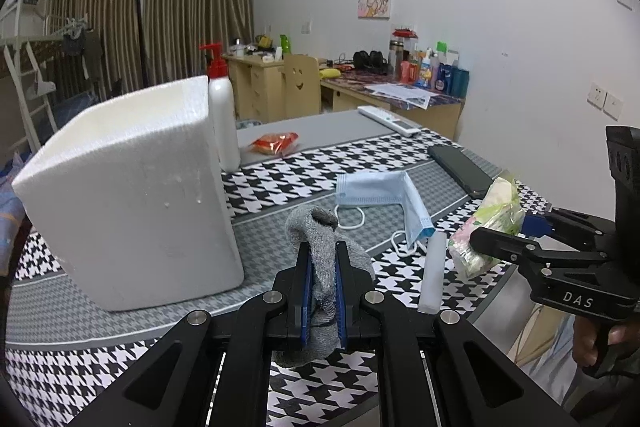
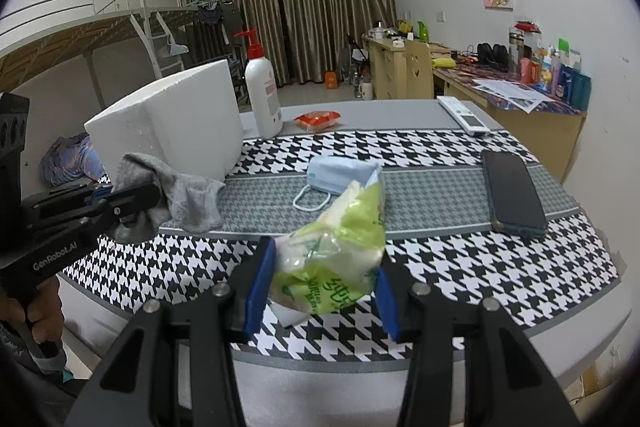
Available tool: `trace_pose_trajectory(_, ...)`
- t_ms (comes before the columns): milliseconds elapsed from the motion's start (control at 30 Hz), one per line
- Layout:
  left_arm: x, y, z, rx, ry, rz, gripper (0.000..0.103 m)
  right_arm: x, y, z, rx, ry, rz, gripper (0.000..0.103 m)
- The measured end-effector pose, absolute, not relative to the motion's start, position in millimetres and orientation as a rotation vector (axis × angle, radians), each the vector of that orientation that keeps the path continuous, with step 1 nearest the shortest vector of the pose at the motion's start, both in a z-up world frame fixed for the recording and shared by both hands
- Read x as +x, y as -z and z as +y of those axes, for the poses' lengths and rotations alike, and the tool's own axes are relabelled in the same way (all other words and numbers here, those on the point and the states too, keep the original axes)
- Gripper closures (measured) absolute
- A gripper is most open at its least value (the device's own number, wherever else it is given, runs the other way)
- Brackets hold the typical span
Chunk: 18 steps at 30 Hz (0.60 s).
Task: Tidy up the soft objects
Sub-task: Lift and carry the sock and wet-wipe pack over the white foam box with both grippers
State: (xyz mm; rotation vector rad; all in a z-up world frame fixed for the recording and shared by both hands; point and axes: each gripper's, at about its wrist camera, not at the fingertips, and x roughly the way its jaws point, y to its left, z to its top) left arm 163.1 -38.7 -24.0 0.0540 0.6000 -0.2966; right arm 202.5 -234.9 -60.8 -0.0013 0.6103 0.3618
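While I hold one soft thing in each gripper above the table, these are the risks that I see, from the left side to the right:

- The foam box (image 1: 132,187) stands at the left, open side up, and I judge it is the place for the soft things. It looks light, so a bump from my left gripper (image 1: 324,287) could push it or tip it toward the pump bottle (image 1: 222,115) just behind it.
- The left gripper is closed narrow on the grey sock (image 1: 320,239), which is lifted off the cloth. The sock hangs loose on both sides of the fingers, so a hanging end may catch on the box rim and stay outside.
- A small white tube (image 1: 434,271) lies on the patterned tablecloth (image 1: 280,187) near the front edge, between my two grippers. A low pass could roll it off the table.
- The blue face mask (image 2: 340,173) is on the cloth in the middle, with its ear loops spread. A fingertip can hook a loop and drag the mask.
- The right gripper (image 2: 320,291) is about half open around the green tissue pack (image 2: 336,251), held above the table. The plastic seems slippery and the pack is soft, so it may slide out if I tilt.
- The phone (image 2: 514,193) lies at the right. A dropped pack, or my right arm, could knock it.
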Motion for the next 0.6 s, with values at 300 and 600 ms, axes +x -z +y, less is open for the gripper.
trace_pose_trajectory(300,163,9,-31,0.057,0.288,0.564,0.093,207,47,-229,-0.004,-0.378,0.574,0.052)
trace_pose_trajectory(600,166,-8,-28,0.059,0.285,0.514,0.093,209,31,-225,-0.005,-0.386,0.523,0.052)
